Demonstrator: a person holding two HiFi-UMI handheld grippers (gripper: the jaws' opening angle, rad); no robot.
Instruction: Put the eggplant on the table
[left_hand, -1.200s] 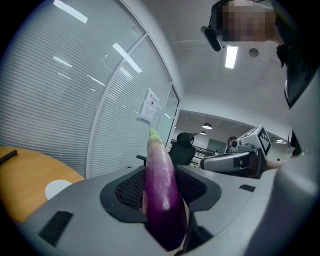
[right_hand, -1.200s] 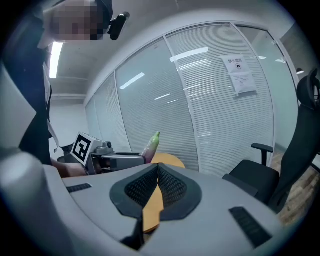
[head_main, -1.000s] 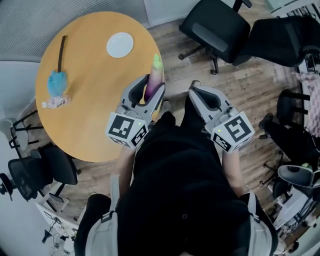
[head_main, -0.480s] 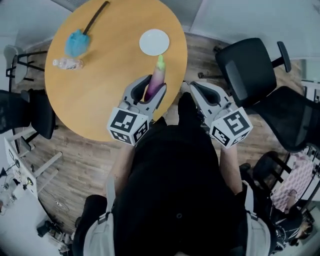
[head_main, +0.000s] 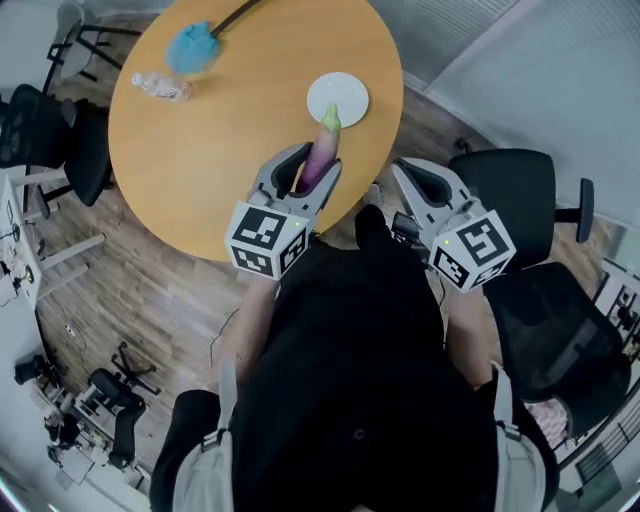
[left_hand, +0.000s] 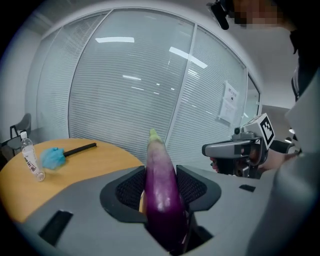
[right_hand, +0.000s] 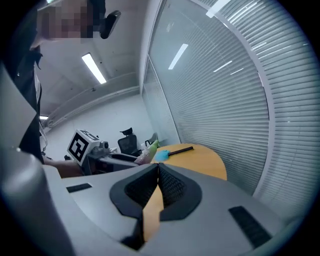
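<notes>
A long purple eggplant (head_main: 320, 160) with a pale green tip stands up between the jaws of my left gripper (head_main: 306, 168), which is shut on its thick lower part. In the left gripper view the eggplant (left_hand: 161, 186) fills the gap between the black pads of the left gripper (left_hand: 160, 192). It hangs over the near right part of the round wooden table (head_main: 230, 130), its tip next to the white plate (head_main: 338, 98). My right gripper (head_main: 424, 184) is off the table's right edge, over the floor, with its pads (right_hand: 170, 186) pressed together on nothing.
A blue duster (head_main: 195, 45) with a black handle and a small water bottle (head_main: 160, 87) lie at the table's far left. Black office chairs stand to the right (head_main: 520, 200) and left (head_main: 55, 140). A glass wall with blinds (left_hand: 125, 90) runs behind the table.
The head view has swung round, so the table now lies further up and right. Both grippers have moved along with it; the eggplant's tip now reaches the plate's near edge. The grip is unchanged.
</notes>
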